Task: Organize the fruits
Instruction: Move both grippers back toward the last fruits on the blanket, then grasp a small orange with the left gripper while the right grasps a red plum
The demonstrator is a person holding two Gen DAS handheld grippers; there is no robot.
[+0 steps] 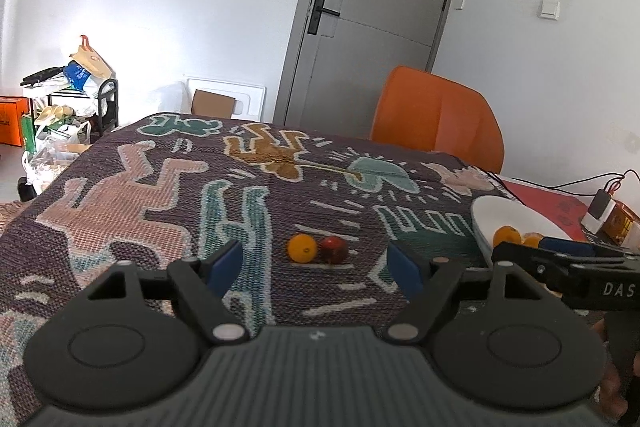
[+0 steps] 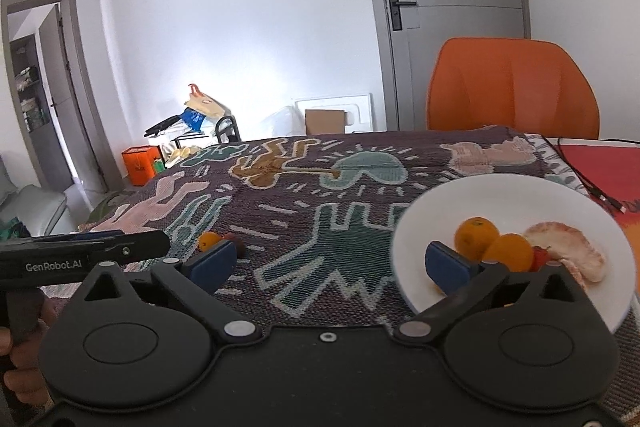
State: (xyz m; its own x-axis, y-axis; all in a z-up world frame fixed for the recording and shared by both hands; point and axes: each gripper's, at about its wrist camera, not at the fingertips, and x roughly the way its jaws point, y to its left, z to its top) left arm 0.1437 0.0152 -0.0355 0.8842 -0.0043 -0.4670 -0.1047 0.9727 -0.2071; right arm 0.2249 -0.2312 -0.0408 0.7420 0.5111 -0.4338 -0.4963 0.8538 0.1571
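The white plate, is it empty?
No, the white plate holds two orange fruits, a small red fruit and a peeled pale fruit piece.

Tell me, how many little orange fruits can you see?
3: two orange fruits sit on the white plate, one orange fruit lies on the patterned cloth beside a red fruit. The gripper may hide more.

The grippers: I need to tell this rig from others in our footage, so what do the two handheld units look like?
Both the left gripper and the right gripper are matte black with a ribbed grey body, two round side discs, silver pivot pins and blue finger pads. White lettering marks their sides: "GenRobot.AI" on the left, "DAS" on the right. No sleeves or cables show on them.
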